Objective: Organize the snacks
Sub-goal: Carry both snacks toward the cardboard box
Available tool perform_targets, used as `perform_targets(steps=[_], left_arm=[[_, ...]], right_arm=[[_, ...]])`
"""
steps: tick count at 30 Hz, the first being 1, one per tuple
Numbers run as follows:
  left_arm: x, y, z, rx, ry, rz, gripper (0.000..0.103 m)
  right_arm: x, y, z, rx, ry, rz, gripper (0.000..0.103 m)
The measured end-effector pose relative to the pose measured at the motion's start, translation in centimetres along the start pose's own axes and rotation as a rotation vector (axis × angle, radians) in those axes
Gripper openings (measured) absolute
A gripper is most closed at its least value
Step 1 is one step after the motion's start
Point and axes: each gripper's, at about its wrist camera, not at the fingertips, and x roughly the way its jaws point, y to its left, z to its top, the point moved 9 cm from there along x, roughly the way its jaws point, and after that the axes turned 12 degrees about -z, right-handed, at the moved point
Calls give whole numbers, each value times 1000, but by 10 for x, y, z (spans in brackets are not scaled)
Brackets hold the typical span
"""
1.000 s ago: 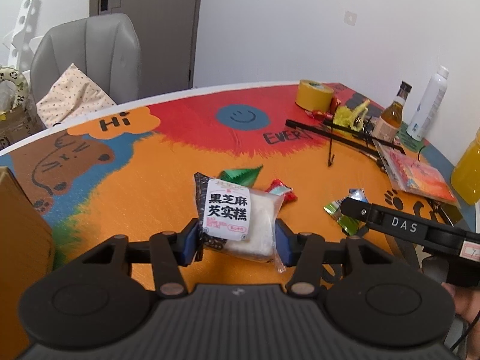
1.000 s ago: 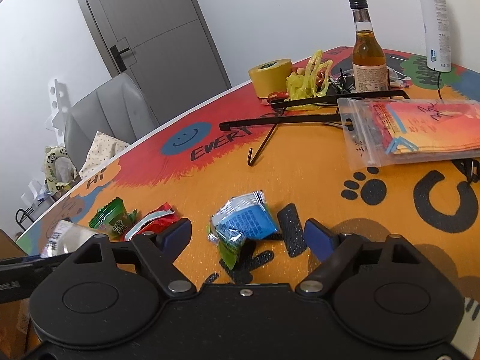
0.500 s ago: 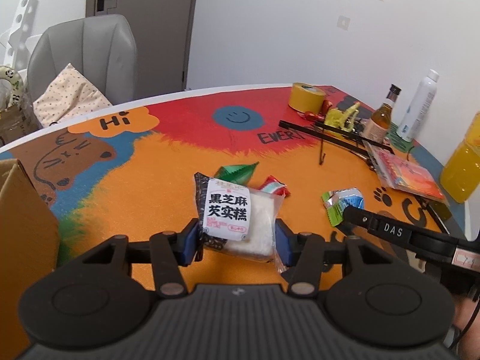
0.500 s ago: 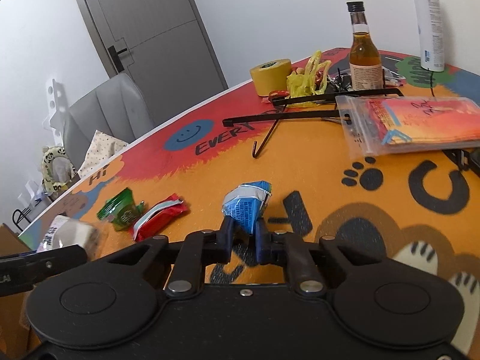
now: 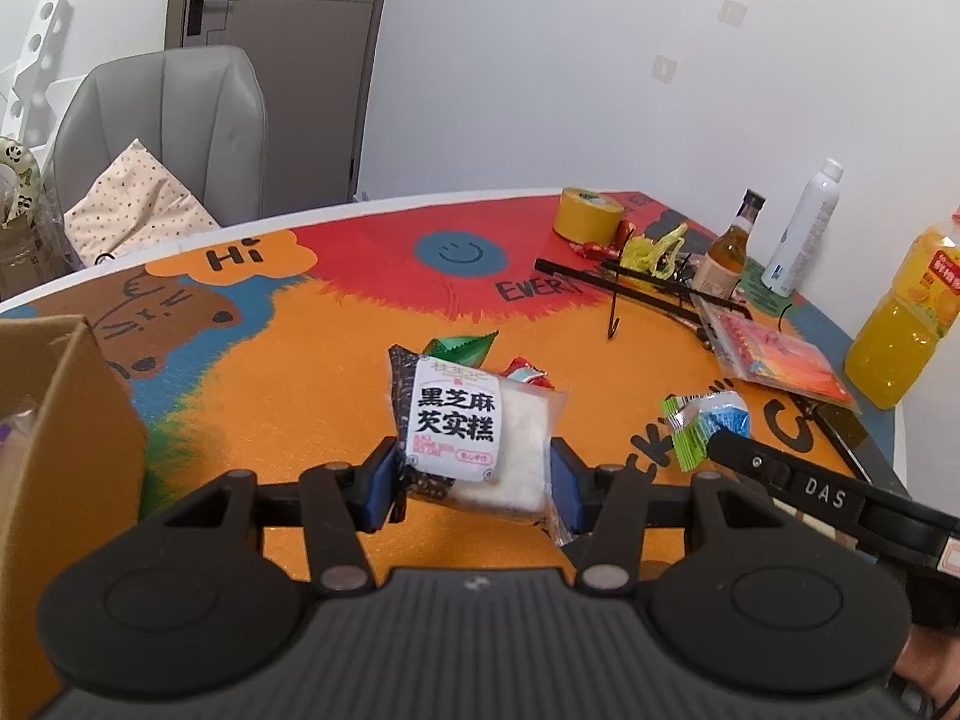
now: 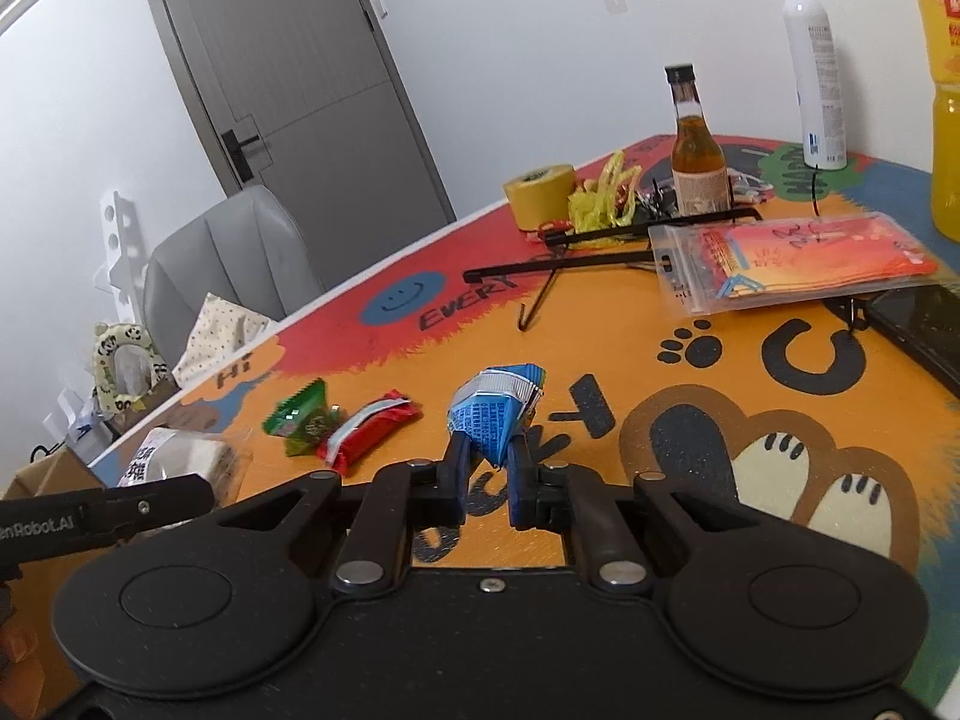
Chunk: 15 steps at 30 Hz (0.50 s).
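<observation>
A round table (image 5: 336,348) printed in orange, red and blue fills both views, with a grey door and white wall behind it. The left gripper (image 5: 474,480) is clamped on the sesame rice cake packet (image 5: 474,432), pads on its two side edges, holding it just above the tabletop; the cardboard box (image 5: 54,420) stands just to its left. The right gripper (image 6: 487,480) is pinched tight on the blue snack packet (image 6: 495,414), gripping its lower end, with a green wrapper behind it showing in the left view. Both packets look light; the cake seems soft under a slippery film, so a hold across the middle of its sides should keep it from squashing or sliding. The small foil packet is crinkly and thin, best taken at its body, not the sealed edge. Ahead of the left gripper two more snacks lie on the table: one green packet (image 6: 300,417) and one red packet (image 6: 366,432), touching each other
</observation>
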Motion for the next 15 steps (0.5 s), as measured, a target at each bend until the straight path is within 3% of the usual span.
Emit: perform_targets(steps=[15], left_arm=[[-56, 18, 13, -11, -64, 13, 51]], right_arm=[[-46, 47, 7, -37, -59, 81, 10]])
